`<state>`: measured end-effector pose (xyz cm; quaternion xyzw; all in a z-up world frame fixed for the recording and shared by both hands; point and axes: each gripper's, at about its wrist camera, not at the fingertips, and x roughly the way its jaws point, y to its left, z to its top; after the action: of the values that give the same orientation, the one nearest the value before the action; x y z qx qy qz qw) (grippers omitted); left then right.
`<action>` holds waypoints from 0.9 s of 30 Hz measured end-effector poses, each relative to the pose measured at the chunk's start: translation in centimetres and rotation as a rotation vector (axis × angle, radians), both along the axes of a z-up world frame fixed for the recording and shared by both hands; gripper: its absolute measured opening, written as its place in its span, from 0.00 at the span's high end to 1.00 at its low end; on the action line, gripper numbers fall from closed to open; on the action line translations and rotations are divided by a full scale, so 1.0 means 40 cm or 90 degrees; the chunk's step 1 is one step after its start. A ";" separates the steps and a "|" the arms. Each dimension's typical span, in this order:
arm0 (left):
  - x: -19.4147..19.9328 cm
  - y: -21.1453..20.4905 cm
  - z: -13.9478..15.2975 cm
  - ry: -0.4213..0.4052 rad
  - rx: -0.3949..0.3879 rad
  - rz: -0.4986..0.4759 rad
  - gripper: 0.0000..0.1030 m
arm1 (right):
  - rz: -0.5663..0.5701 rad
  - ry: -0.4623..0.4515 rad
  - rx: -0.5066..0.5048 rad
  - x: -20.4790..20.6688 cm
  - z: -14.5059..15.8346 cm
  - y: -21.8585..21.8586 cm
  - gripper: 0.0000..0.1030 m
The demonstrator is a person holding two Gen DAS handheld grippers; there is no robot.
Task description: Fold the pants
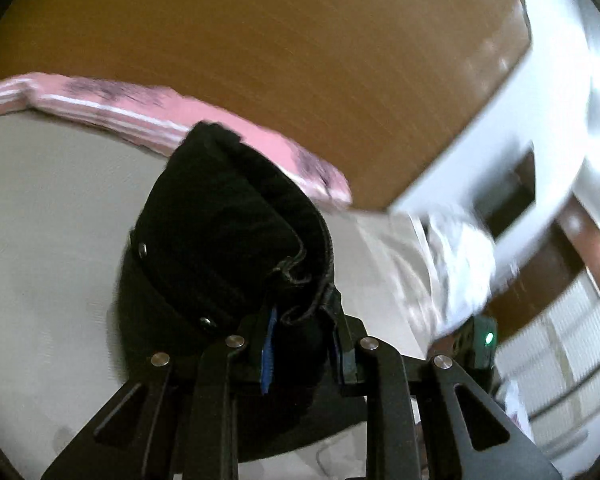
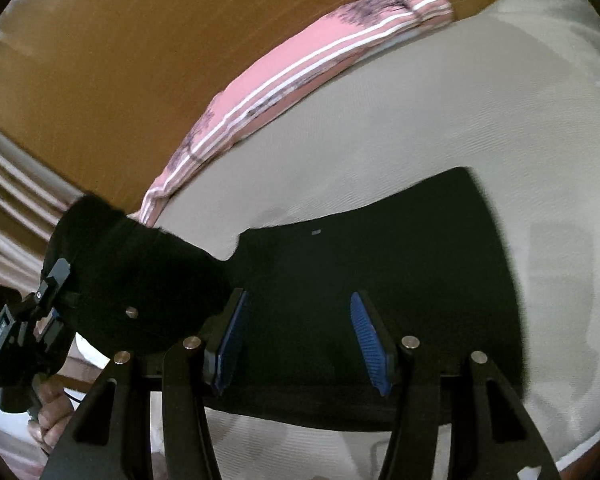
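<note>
Black pants lie on a beige sheet, partly folded. My left gripper is shut on the waistband end of the pants and holds it lifted above the sheet. It also shows in the right wrist view at the left, with the bunched cloth in it. My right gripper is open just above the flat part of the pants, its blue pads apart and holding nothing.
A pink garment with white stripes lies along the far edge of the sheet, next to a brown wooden headboard. White furniture and a white cloth are at the right of the left wrist view.
</note>
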<state>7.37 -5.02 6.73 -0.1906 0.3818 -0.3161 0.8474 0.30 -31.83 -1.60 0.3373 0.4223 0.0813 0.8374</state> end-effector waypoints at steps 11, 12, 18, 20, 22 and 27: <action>0.017 -0.295 -0.254 0.082 0.187 -0.124 0.77 | -0.038 0.038 0.045 -0.044 -0.092 -0.141 0.51; 0.011 -0.301 -0.257 0.075 0.196 -0.128 0.76 | -0.031 0.038 0.060 -0.036 -0.103 -0.151 0.50; -0.041 -0.296 -0.221 0.042 0.196 -0.174 0.59 | 0.025 0.036 0.114 0.015 -0.131 -0.156 0.50; -0.059 -0.274 -0.195 0.020 0.193 -0.182 0.59 | 0.046 0.037 0.117 0.035 -0.139 -0.156 0.50; -0.065 -0.252 -0.177 0.002 0.194 -0.175 0.58 | 0.066 0.044 0.114 0.061 -0.153 -0.155 0.50; -0.033 -0.135 -0.176 0.002 0.238 -0.069 0.57 | 0.100 0.073 0.099 0.111 -0.194 -0.148 0.50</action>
<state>6.06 -10.42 -0.30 -0.0093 0.4448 -0.2845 0.8492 4.72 -37.73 -9.34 0.3715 0.4868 0.1599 0.7742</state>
